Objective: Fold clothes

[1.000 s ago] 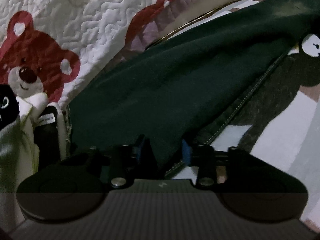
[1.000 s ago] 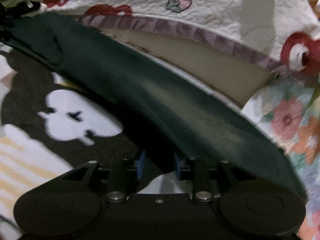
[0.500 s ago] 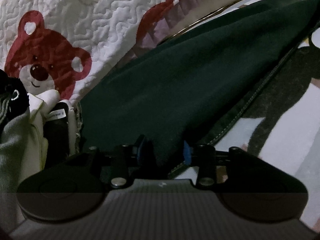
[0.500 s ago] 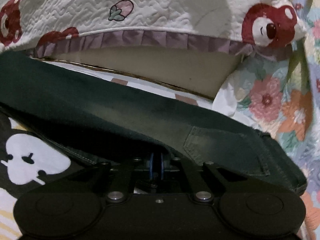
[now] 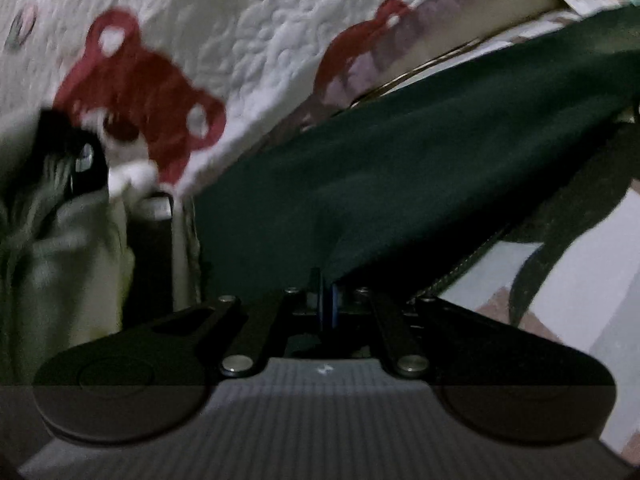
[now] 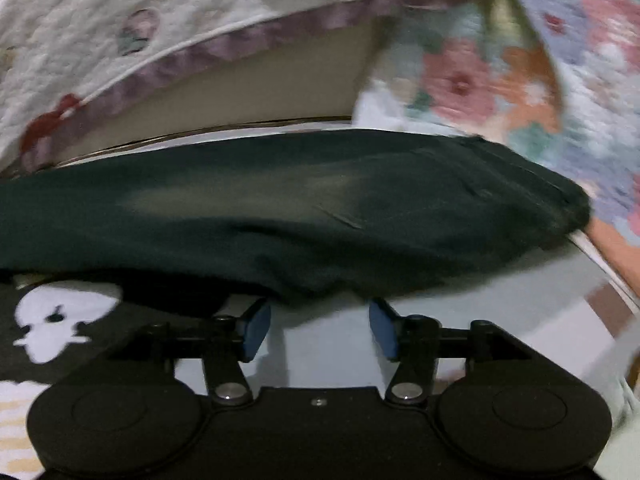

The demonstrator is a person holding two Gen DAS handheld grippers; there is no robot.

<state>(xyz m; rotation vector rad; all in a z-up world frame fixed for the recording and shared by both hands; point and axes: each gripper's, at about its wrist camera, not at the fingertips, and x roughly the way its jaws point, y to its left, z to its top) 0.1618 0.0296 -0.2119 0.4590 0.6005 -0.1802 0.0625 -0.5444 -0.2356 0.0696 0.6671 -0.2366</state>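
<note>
Dark green denim trousers (image 6: 320, 208) stretched lengthwise along the far side of the bed, one end pinched, the other let go.

The left gripper (image 5: 326, 300) has its blue-padded jaws clamped tight on a fold of the trousers' near edge, and from there the cloth runs away up and to the right in the left wrist view. In the right wrist view the garment's long axis lies left to right, its thicker, seamed end pointing right towards the floral pillow (image 6: 520, 80). The right gripper (image 6: 320, 330) sits just near of the cloth, jaws spread wide and holding nothing. Behind the trousers rises the white quilted cover printed with red bears (image 5: 240, 40); beneath them lies a black-and-white cartoon-print bedsheet (image 6: 60, 320).
</note>
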